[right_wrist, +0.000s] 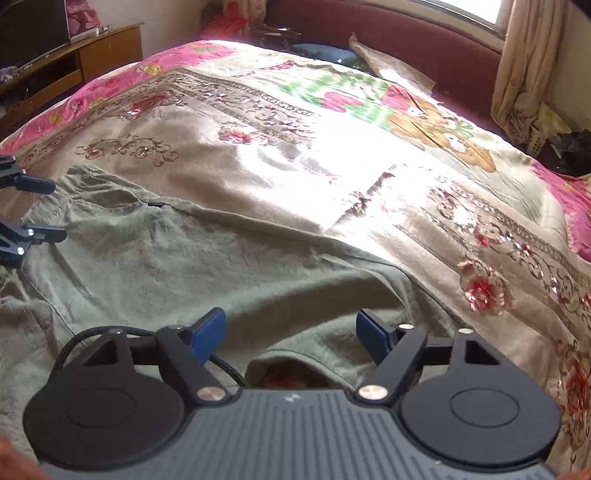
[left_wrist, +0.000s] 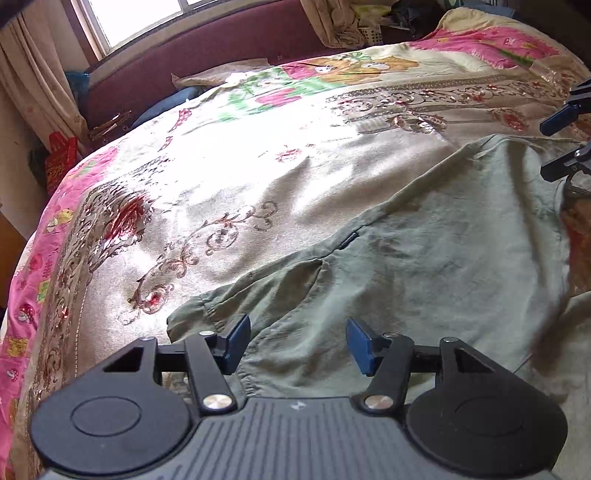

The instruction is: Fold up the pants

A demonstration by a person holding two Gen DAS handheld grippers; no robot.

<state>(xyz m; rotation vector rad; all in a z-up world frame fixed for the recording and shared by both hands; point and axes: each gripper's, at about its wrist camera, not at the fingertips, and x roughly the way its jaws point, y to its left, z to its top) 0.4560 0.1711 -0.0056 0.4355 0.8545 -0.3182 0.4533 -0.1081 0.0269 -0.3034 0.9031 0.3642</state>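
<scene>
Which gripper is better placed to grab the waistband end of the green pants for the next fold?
Probably the left. The left gripper sits, jaws apart, right over the gathered waistband of the pants. The right gripper is over the other end, by an open hem.

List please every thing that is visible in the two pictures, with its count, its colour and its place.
pants: one, grey-green, spread flat on the bedspread, under both tools.
bedspread: one, beige with red flowers and a pink border, covers the bed.
headboard: one, dark red, at the far edge of the bed.
window: one, bright, above the headboard.
curtain: beige, beside the window.
wooden cabinet: one, brown, beside the bed.
left tool: one, black with blue pads, open, over the waistband end of the pants.
right tool: one, black with blue pads, open, over the pants.
</scene>
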